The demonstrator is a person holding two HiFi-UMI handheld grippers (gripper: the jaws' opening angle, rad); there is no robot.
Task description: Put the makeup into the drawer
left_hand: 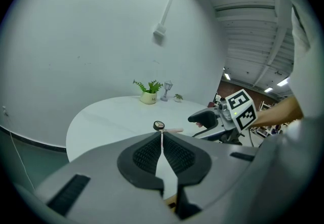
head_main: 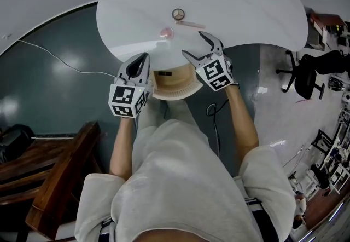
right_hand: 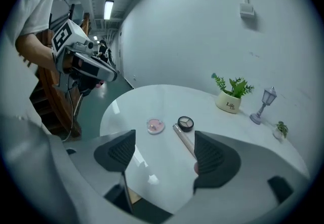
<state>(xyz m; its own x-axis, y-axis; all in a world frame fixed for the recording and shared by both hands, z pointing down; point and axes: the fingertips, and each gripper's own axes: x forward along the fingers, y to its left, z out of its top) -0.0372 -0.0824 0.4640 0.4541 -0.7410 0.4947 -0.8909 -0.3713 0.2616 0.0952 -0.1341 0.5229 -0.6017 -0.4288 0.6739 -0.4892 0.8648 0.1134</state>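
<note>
On the glossy round white table (head_main: 246, 11) lay a round pink compact (head_main: 166, 32), a dark-rimmed eyeshadow disc (head_main: 178, 14) and a slim pink tube (head_main: 190, 24). The right gripper (head_main: 194, 44) gaped empty with its ribbed pads apart, while the left gripper (head_main: 143, 58) had its jaws together.

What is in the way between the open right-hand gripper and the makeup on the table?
Nothing visible. Only bare white table lies between the right gripper, jaws apart and empty, and the pink compact, the dark compact and the pink tube. The drawer stands open below the table's near edge.
</note>
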